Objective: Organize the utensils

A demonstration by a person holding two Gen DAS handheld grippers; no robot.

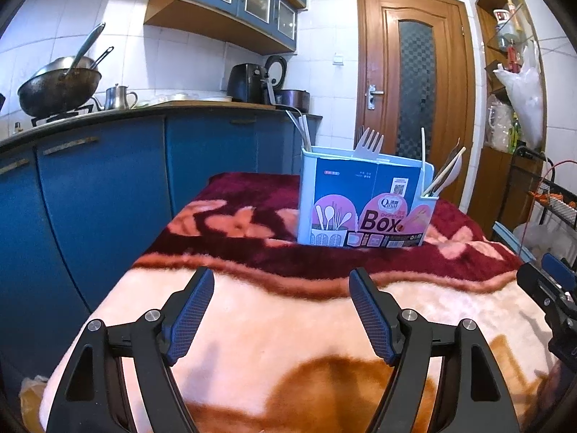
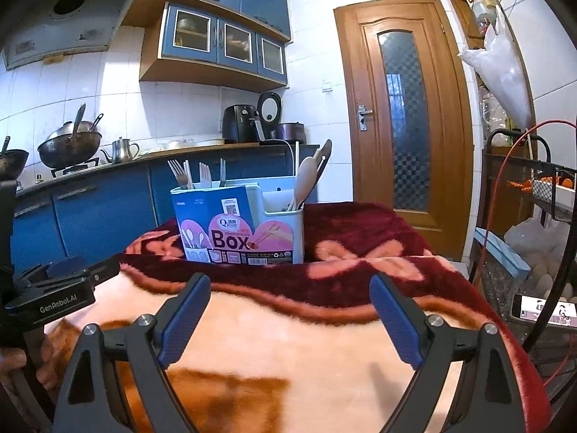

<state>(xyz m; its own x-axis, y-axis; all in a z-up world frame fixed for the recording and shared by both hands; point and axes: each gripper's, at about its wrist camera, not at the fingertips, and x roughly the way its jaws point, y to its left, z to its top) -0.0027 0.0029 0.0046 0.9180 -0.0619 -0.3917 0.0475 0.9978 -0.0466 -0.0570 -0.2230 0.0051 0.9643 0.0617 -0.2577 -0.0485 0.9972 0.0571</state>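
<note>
Though brimming — white "Box"-labelled caddy (image 2: 285,213)

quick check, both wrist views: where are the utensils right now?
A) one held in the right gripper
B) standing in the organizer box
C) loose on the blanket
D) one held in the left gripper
B: forks and a wooden spoon stand in the utensil box on the blanket; the left gripper and right gripper are both open with nothing between their fingers.
</note>
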